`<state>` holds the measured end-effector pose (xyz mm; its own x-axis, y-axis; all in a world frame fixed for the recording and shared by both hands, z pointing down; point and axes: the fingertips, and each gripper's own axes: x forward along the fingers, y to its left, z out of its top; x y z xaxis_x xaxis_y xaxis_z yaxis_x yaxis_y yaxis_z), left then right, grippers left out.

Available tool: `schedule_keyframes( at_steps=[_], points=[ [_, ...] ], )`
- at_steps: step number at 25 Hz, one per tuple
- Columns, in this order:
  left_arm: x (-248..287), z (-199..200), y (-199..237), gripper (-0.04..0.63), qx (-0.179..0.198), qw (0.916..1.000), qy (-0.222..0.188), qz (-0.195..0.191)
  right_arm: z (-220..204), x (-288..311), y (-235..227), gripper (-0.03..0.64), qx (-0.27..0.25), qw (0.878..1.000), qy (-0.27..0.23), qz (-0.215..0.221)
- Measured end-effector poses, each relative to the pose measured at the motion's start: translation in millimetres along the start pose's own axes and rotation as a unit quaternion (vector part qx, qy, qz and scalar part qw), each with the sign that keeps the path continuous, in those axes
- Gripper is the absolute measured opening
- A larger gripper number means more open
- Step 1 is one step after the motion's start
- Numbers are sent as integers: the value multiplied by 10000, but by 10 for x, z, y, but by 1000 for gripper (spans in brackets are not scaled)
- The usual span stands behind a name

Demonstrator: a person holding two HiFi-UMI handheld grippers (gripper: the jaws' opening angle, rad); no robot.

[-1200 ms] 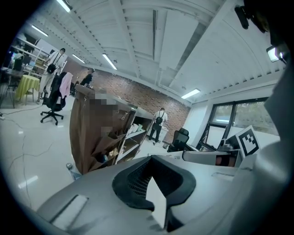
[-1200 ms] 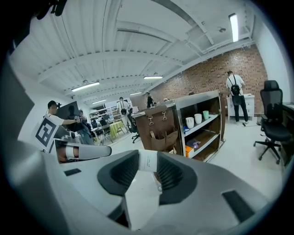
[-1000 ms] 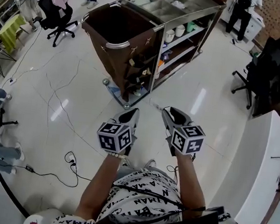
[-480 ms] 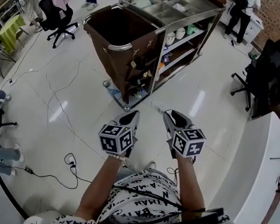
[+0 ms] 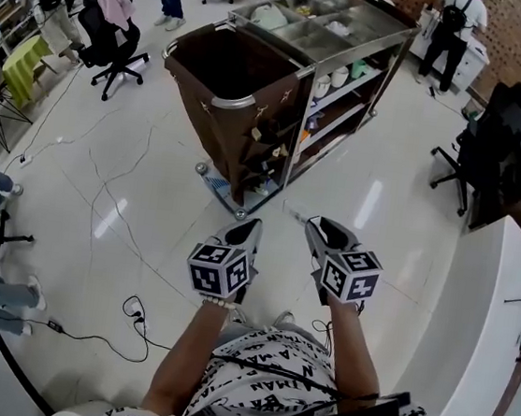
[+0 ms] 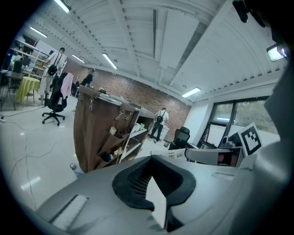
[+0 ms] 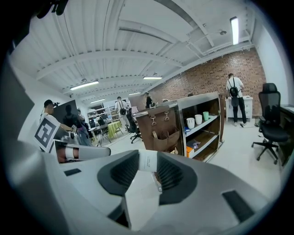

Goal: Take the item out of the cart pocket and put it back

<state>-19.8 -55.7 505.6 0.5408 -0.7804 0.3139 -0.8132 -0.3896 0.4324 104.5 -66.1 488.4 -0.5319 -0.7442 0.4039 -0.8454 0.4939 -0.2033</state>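
A metal housekeeping cart [image 5: 359, 21] stands on the floor ahead, with a brown bag [image 5: 221, 80] hung on its near end. Brown cloth pockets [image 5: 261, 141] with small items hang on the bag's side; the same pockets [image 7: 166, 137] show in the right gripper view. My right gripper [image 5: 310, 224] is shut on a small white printed packet [image 7: 148, 161], held in the air well short of the cart. The packet [image 5: 294, 215] pokes out past the tips. My left gripper [image 5: 253, 226] hangs beside it, shut and empty, and the left gripper [image 6: 150, 158] points at the cart.
Cups and supplies sit on the cart's shelves [image 5: 339, 71]. A white counter [image 5: 489, 306] runs along the right, with black office chairs [image 5: 492, 127] near it. Cables [image 5: 130, 313] lie on the floor at the left. People stand at the left edge and behind the cart.
The cart and both grippers have drifted slightly down in the head view. The right gripper's hold on the packet is the same, and the gap to the cart looks unchanged.
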Motion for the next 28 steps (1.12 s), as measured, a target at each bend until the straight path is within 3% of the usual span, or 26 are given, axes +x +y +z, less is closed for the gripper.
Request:
schedule_keyframes(
  at_steps=[16,28],
  points=[
    [-124,53,119,0,177,9991,40,-380,29,23,298,139,-86,9994,-134,-312],
    [312,196,176,0,402,9985,158,-350,344,454,-127,138,-302,9987,-181,-363]
  ],
)
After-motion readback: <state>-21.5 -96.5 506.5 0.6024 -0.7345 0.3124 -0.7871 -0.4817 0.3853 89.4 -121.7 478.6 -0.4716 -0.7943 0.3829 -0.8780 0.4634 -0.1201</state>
